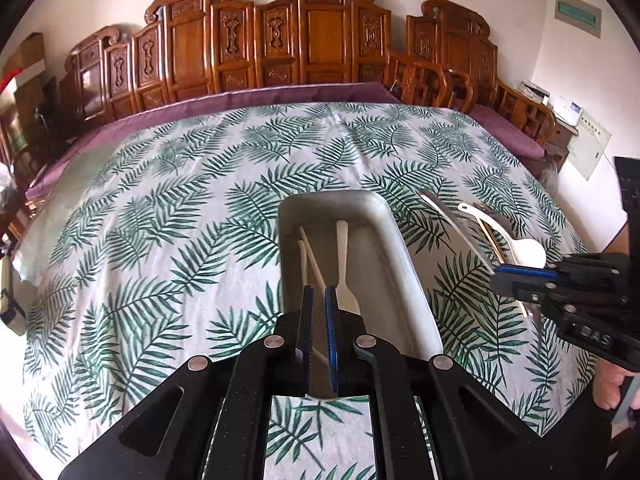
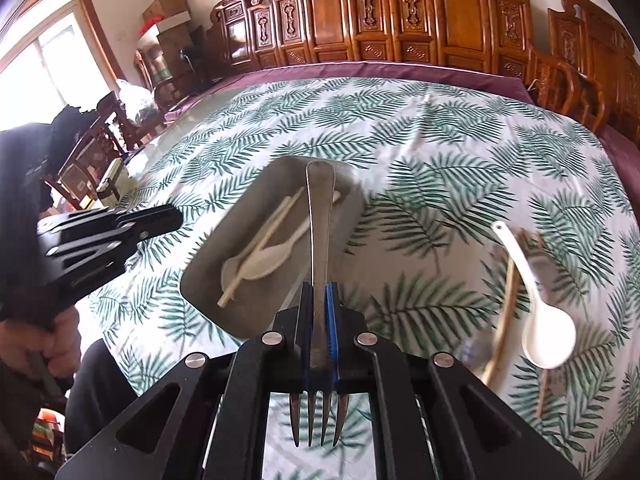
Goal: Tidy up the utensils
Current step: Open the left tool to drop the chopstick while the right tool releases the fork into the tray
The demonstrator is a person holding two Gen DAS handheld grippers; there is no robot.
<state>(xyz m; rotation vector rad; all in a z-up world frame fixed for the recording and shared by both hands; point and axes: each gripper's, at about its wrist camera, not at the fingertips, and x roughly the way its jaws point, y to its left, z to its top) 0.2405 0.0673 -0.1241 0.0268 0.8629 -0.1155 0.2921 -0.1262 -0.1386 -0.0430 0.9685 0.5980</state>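
A grey tray (image 1: 404, 252) (image 2: 200, 280) lies on the leaf-print tablecloth and holds a cream plastic spoon (image 1: 343, 268) (image 2: 260, 258) and pale chopsticks (image 1: 310, 258) (image 2: 262, 240). My left gripper (image 1: 319, 292) hovers over the tray's near end, jaws nearly closed with nothing between them; it also shows in the right wrist view (image 2: 160, 216). My right gripper (image 2: 319, 292) is shut on a metal fork (image 2: 319, 240), tines pointing back at the camera, handle out over the tray. The right gripper also shows in the left wrist view (image 1: 520, 278). A white ceramic spoon (image 2: 536, 312) (image 1: 516, 246) lies to the right.
Wooden chopsticks (image 2: 504, 308) lie beside the white spoon on the cloth. Carved wooden chairs (image 1: 304, 36) line the far side of the table. A window and boxes (image 2: 164, 12) are at the left. My hand (image 2: 60, 340) holds the left gripper's handle.
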